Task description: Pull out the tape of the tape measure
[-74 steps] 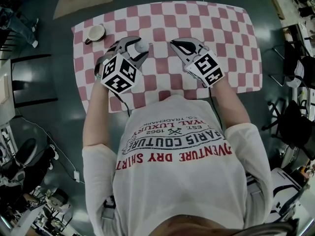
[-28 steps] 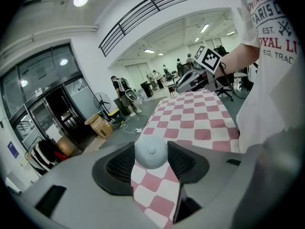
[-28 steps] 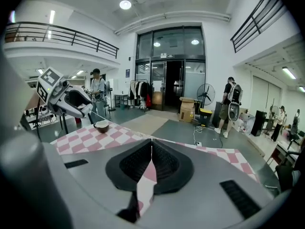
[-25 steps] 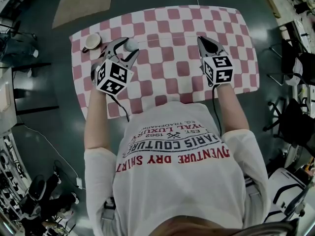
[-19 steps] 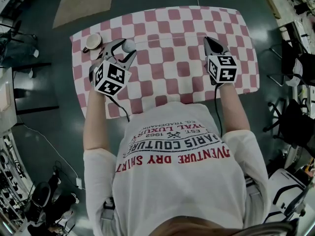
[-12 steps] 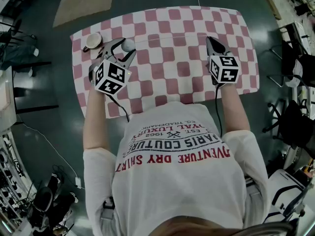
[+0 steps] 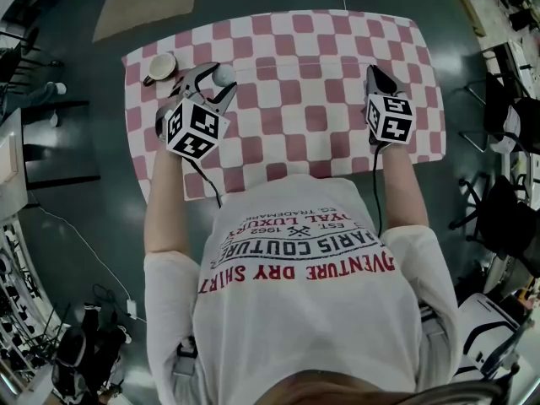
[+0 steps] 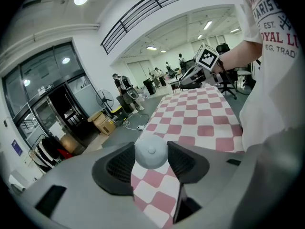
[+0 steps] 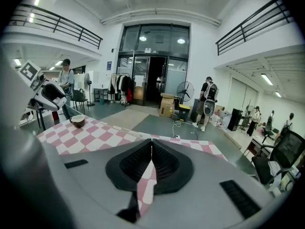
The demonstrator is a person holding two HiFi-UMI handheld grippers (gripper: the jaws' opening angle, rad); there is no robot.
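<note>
My left gripper [image 7: 219,79] clamps its jaws on the round tape measure [image 8: 151,151], far left on the bench [image 7: 321,142]. My right gripper's [image 7: 374,74] jaws pinch the thin tape [image 9: 151,150].

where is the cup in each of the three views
Head view: the cup sits at the far left corner of the table, on the checkered cloth.
Left gripper view: the cup is not in it; the checkered cloth runs away from the camera.
Right gripper view: the cup stands left of centre, near the edge of the checkered cloth.
Shared landmark: the checkered cloth.
</note>
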